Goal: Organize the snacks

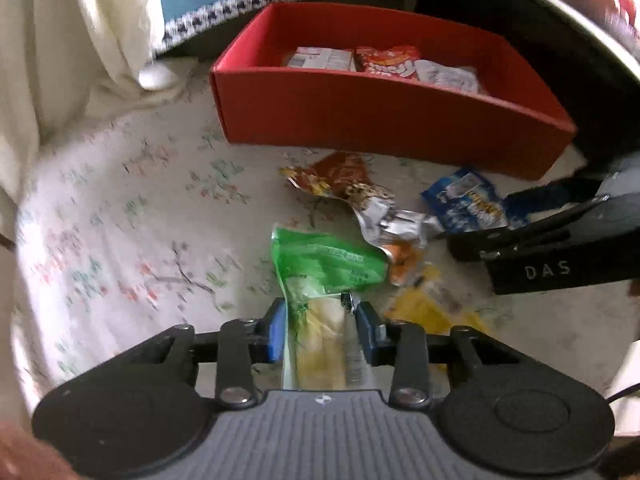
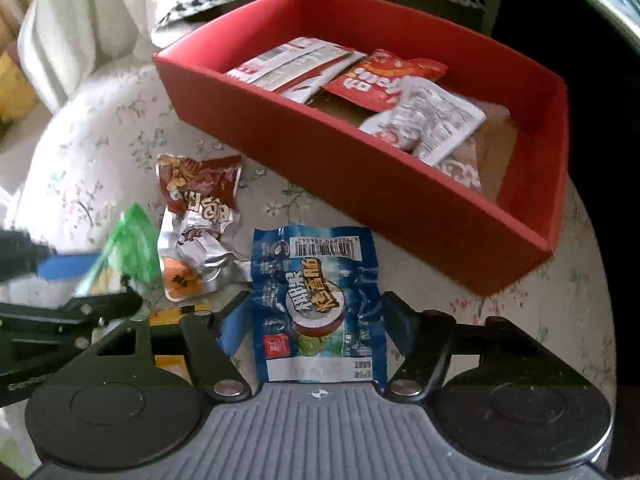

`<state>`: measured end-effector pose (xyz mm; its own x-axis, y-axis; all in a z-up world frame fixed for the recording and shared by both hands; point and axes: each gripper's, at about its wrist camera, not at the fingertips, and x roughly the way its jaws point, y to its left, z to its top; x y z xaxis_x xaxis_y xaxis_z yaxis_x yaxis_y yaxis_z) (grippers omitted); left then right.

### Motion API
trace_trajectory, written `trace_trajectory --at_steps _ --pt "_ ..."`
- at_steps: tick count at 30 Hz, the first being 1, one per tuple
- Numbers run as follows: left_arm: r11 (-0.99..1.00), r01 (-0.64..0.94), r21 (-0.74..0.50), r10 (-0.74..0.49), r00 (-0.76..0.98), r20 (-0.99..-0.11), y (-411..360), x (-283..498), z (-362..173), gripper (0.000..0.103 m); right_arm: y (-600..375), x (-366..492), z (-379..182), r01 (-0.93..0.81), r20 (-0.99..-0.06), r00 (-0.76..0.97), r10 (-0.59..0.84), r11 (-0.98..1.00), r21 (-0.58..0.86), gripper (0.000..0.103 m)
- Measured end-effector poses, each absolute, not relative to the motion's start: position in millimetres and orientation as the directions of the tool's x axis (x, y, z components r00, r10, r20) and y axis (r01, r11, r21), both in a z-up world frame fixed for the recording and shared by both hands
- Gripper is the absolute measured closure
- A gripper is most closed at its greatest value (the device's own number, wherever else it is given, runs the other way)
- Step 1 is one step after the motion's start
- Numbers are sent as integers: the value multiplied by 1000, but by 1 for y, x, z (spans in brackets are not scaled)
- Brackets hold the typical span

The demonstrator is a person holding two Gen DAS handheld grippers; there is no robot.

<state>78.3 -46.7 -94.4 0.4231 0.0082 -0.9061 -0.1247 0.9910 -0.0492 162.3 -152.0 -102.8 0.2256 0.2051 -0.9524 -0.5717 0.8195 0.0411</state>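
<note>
Left hand-held gripper [image 1: 320, 322] pinching green packet [image 1: 320, 264] by edge: may slip.
Right hand-held gripper [image 2: 310, 316] straddling blue packet [image 2: 316, 300] on table [image 2: 120, 128], pads apart; could miss.
Red box [image 2: 360, 184] near.

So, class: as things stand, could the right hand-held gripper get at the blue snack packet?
Probably yes. The blue snack packet lies flat between the right hand-held gripper fingers, nothing on top of it; the silver-and-brown packet sits just beside it.
</note>
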Motion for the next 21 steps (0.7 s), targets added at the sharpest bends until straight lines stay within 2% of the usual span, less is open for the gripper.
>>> trace_trajectory --at_steps 2,11,21 --pt "983 -145 -113 -38 441 -897 -42 75 -89 76 -157 165 -101 -547 -951 215 223 834 72 29" --pt "957 -170 -236 -112 534 -838 -25 63 -47 78 -172 175 -73 -480 -906 230 354 851 211 29" --pt "940 -137 -311 -160 630 -760 -18 77 -18 78 -178 185 -40 -442 -844 313 435 854 275 29"
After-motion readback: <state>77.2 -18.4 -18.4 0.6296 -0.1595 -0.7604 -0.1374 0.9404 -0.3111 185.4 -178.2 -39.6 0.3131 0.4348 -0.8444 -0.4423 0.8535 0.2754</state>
